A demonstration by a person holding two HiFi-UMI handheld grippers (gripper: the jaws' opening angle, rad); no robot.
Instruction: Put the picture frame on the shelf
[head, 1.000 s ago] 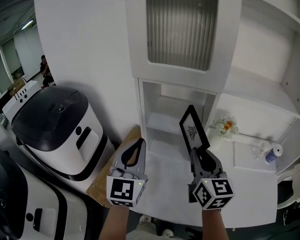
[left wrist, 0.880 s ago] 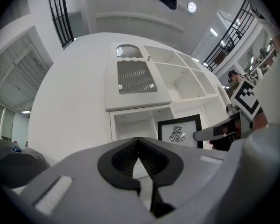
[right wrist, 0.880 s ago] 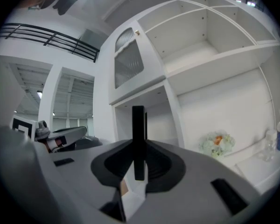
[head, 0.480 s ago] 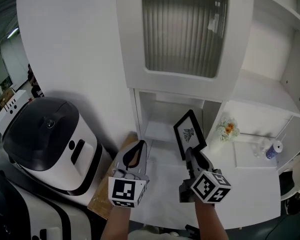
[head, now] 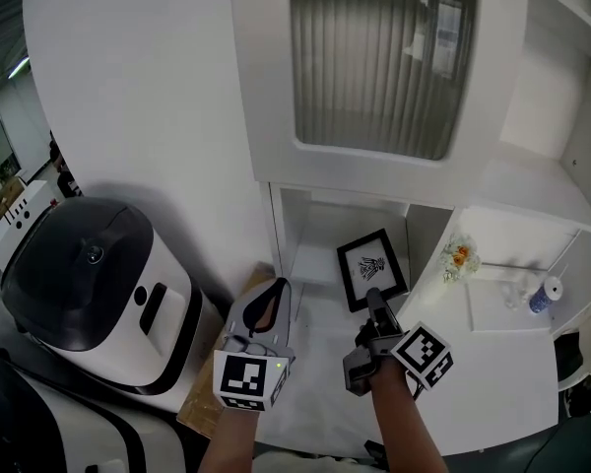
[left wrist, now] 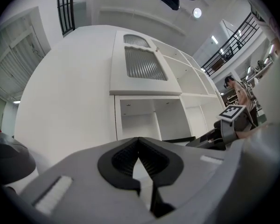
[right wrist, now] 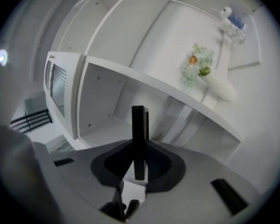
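Observation:
A black picture frame (head: 372,267) with a white print stands upright in my right gripper (head: 373,301), which is shut on its lower edge. It hangs in front of the low open cubby of the white shelf unit (head: 320,227). In the right gripper view the frame (right wrist: 139,125) shows edge-on between the pads, with the cubby (right wrist: 102,125) behind it. My left gripper (head: 274,286) hovers to the left of the frame, shut and holding nothing; its tips (left wrist: 139,141) meet in its own view.
A ribbed-glass cabinet door (head: 384,57) hangs above the cubby. A small flower bunch (head: 460,257) and a blue-capped bottle (head: 542,299) stand on the white counter at right. A white and black appliance (head: 89,274) and a wooden board (head: 202,377) lie at left.
My right gripper has turned the frame from edge-on to face-on and carried it a little lower and closer to the cubby. The left gripper has stayed in place.

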